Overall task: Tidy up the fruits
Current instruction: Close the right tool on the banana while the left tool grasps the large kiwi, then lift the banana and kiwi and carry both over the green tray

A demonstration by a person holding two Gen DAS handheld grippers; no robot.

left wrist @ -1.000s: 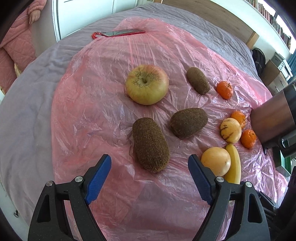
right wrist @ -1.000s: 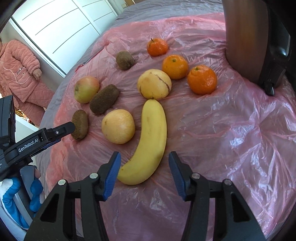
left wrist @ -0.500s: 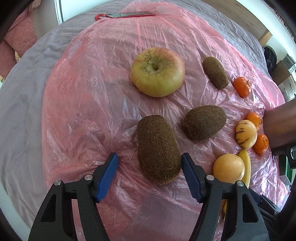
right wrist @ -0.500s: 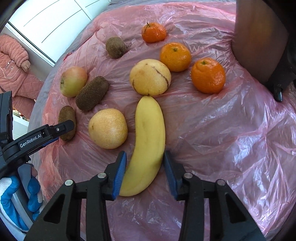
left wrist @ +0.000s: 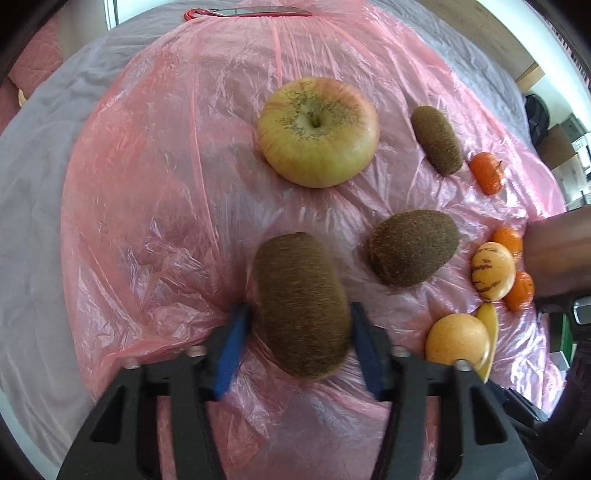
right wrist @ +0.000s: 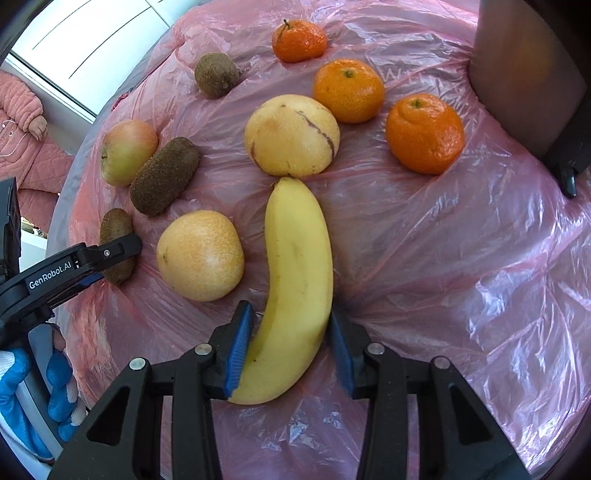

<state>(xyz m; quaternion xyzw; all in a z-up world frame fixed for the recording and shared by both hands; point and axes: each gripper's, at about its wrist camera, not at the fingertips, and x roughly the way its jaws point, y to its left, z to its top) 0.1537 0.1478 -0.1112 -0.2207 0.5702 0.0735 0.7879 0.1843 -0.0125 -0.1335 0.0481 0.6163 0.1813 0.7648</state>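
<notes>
Fruits lie on a pink plastic sheet [left wrist: 155, 184]. My left gripper [left wrist: 299, 321] points steeply down, its blue pads pressed on both sides of a long brown kiwi [left wrist: 291, 280]. The right wrist view shows the same left gripper [right wrist: 107, 254] on that kiwi [right wrist: 114, 229]. My right gripper [right wrist: 290, 317] has its pads against the lower part of a yellow banana [right wrist: 299, 251] lying on the sheet. Beside the banana are a round yellow pear [right wrist: 199, 254] and a pale striped melon [right wrist: 291, 134].
An apple [left wrist: 317, 136] and two more kiwis [left wrist: 412, 251] [left wrist: 437, 138] lie beyond the held kiwi. Three mandarins [right wrist: 349, 90] sit near a brown metal vessel [right wrist: 517, 74] at the right. A red-handled knife [left wrist: 251, 13] lies at the far edge. A person in pink [right wrist: 22, 129] stands at left.
Both grippers came down toward the sheet. The left jaws closed from wide apart onto the kiwi. The right jaws closed onto the banana.
</notes>
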